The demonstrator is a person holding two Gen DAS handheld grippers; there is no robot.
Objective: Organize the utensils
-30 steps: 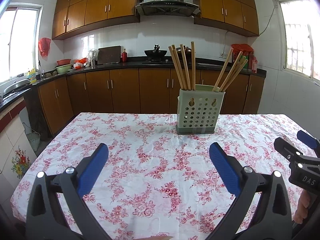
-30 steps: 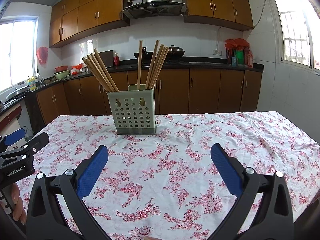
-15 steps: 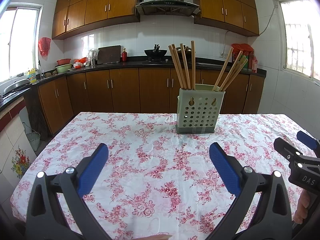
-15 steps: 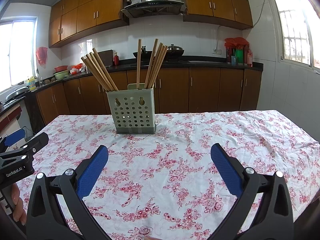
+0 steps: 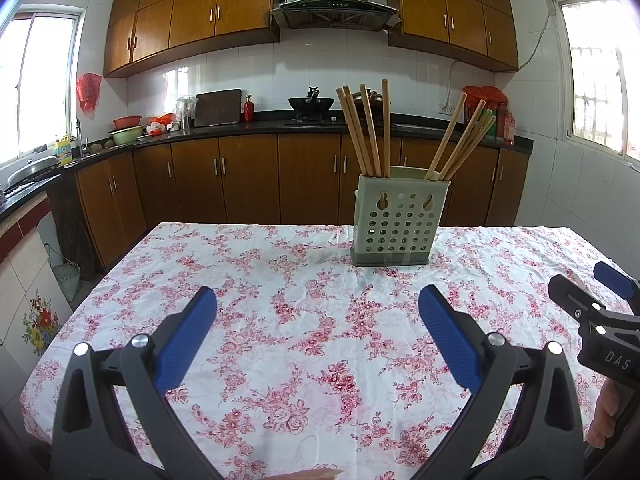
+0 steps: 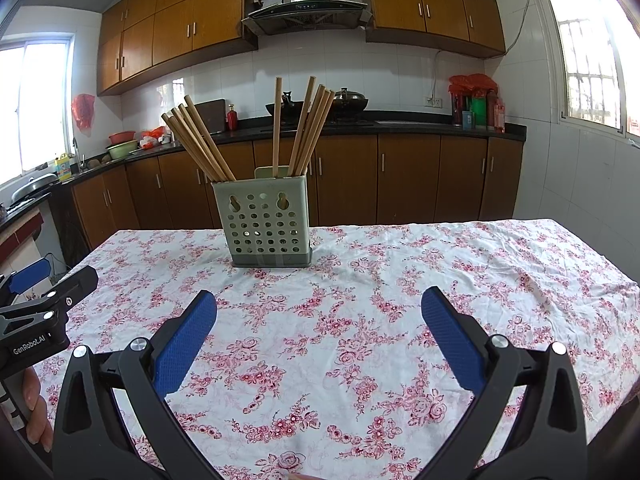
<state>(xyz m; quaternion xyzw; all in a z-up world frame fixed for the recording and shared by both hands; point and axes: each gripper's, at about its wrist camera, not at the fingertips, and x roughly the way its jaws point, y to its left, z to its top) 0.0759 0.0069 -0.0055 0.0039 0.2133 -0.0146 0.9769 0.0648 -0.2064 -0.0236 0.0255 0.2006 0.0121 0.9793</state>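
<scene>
A pale green perforated utensil holder [image 5: 394,220] stands upright on the floral tablecloth [image 5: 280,320], far of centre. Several wooden chopsticks [image 5: 370,132] stand in it in two bunches, one at each side. It also shows in the right wrist view [image 6: 266,222] with its chopsticks [image 6: 304,124]. My left gripper [image 5: 318,332] is open and empty above the near cloth, well short of the holder. My right gripper [image 6: 318,332] is open and empty, also near. Each gripper shows at the edge of the other's view.
The table's right edge [image 6: 624,280] and left edge [image 5: 80,312] drop to the floor. Brown kitchen cabinets [image 5: 248,184] and a dark counter with a wok [image 5: 311,102] stand behind the table. A thin tan strip [image 5: 316,474] shows at the bottom edge of the left view.
Both views have shifted very slightly; the holder sits a touch lower and closer in the right wrist view. Both grippers stay open and empty.
</scene>
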